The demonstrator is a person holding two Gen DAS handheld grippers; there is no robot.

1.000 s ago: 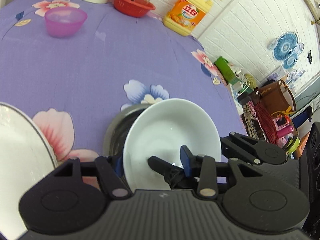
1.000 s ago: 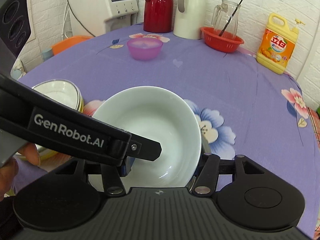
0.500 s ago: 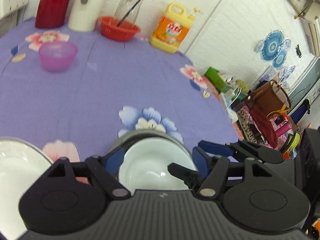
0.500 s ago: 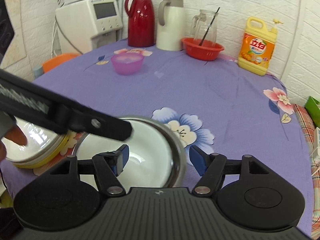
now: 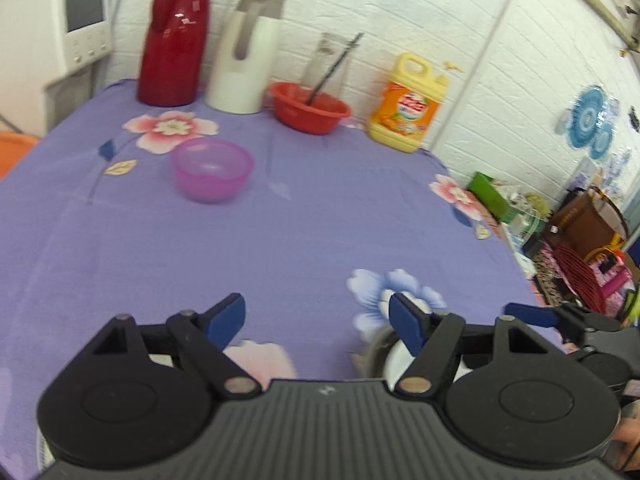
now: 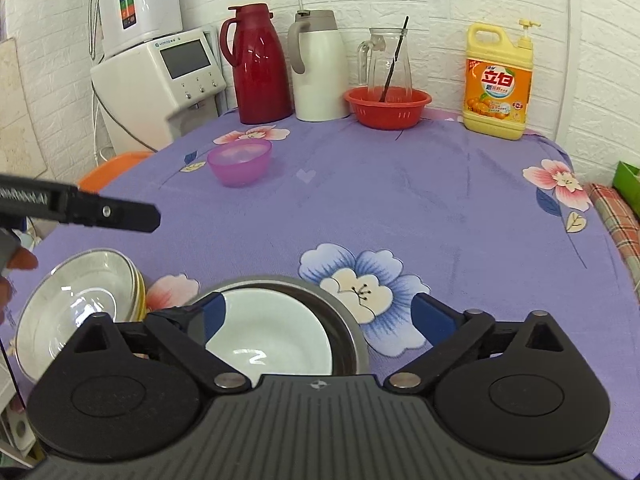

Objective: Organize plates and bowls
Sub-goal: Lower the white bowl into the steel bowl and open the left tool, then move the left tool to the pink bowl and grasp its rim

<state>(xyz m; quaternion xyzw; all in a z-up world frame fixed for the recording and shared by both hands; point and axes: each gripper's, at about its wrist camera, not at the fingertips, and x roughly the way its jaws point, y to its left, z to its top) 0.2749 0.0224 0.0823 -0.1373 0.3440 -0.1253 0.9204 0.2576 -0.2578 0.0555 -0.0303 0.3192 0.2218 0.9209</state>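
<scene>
My left tongs (image 5: 318, 316) and right tongs (image 6: 320, 316) both stand spread, holding nothing. The glossy white ceramic bowl (image 6: 272, 340) sits nested in the dull steel bowl (image 6: 340, 320) on the bench (image 6: 440, 200), beside the stacked glazed bowls (image 6: 76, 300). Hard glaze on smooth metal could slide or chip if I nudge a rim. The translucent purple plastic bowl (image 6: 239, 161) stands well apart.
</scene>
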